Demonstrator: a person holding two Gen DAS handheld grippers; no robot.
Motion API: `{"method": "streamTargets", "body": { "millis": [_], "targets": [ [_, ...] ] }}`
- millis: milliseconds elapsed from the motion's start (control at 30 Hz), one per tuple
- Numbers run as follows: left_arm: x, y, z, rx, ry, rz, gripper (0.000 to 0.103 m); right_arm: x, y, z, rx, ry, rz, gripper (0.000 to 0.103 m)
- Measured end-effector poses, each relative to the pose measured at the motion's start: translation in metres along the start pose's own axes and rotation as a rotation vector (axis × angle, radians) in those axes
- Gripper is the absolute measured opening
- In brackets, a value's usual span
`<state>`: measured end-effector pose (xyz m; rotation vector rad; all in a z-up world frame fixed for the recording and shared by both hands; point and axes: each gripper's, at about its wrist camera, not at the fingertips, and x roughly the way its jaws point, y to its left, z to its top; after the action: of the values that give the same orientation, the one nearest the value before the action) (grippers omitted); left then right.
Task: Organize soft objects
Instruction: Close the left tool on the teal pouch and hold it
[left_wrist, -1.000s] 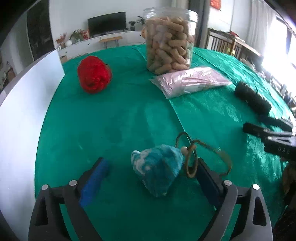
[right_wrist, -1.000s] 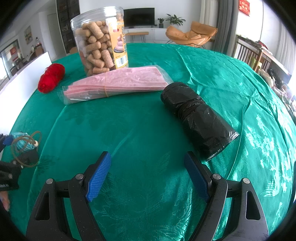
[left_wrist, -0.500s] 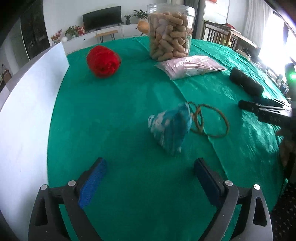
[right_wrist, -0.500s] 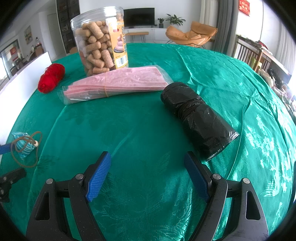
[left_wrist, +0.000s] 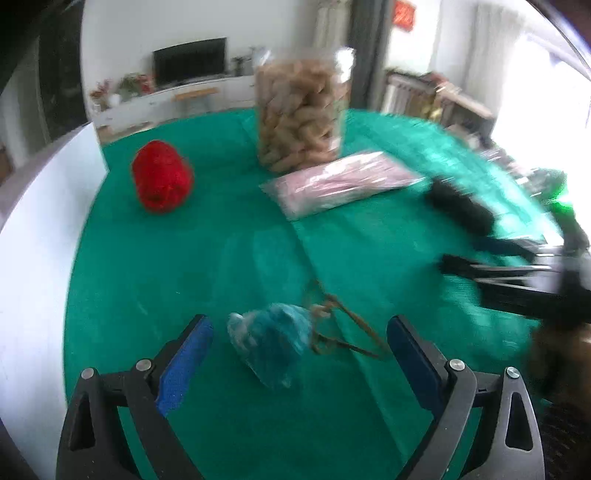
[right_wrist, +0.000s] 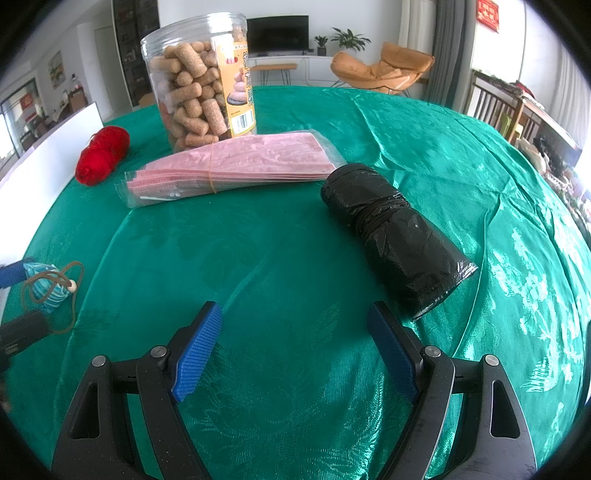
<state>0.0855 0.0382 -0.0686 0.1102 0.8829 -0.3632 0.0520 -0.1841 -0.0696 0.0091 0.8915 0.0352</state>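
A small blue-and-white pouch (left_wrist: 271, 341) with a brown cord loop (left_wrist: 343, 332) lies on the green tablecloth (left_wrist: 184, 258), between the wide-apart fingers of my left gripper (left_wrist: 299, 343), which is open and touches nothing. The same pouch (right_wrist: 46, 284) shows at the far left of the right wrist view. My right gripper (right_wrist: 295, 332) is open over bare cloth, with a black roll of bags (right_wrist: 395, 236) just beyond its right finger. A red yarn ball (left_wrist: 162, 181) and a pink packet in clear plastic (left_wrist: 343, 181) lie farther back.
A clear jar of cork-like pieces (right_wrist: 201, 96) stands at the back beside the pink packet (right_wrist: 236, 166). A white board (left_wrist: 33, 240) borders the table's left side. The red yarn ball (right_wrist: 101, 153) lies near that board. Chairs and furniture stand beyond the table.
The left gripper drew back from the pouch half a second ago, then came forward again so the pouch lies between its fingers. The left view is now blurred. The right gripper kept still.
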Motion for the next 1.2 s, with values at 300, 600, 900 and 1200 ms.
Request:
{"method": "streamTargets", "body": {
  "millis": [300,600,900,1200],
  "targets": [
    [0.018,0.039,-0.007,-0.165,0.033,0.146,0.095,0.0,0.0,0.0,0.0,0.0,0.0,0.083],
    [0.026,0.036,-0.005,-0.122,0.059,0.152,0.103,0.0,0.0,0.0,0.0,0.0,0.0,0.083],
    [0.026,0.036,-0.003,-0.122,0.059,0.153,0.103,0.0,0.0,0.0,0.0,0.0,-0.001,0.083],
    [0.026,0.036,-0.003,-0.121,0.059,0.153,0.103,0.0,0.0,0.0,0.0,0.0,0.0,0.083]
  ]
}}
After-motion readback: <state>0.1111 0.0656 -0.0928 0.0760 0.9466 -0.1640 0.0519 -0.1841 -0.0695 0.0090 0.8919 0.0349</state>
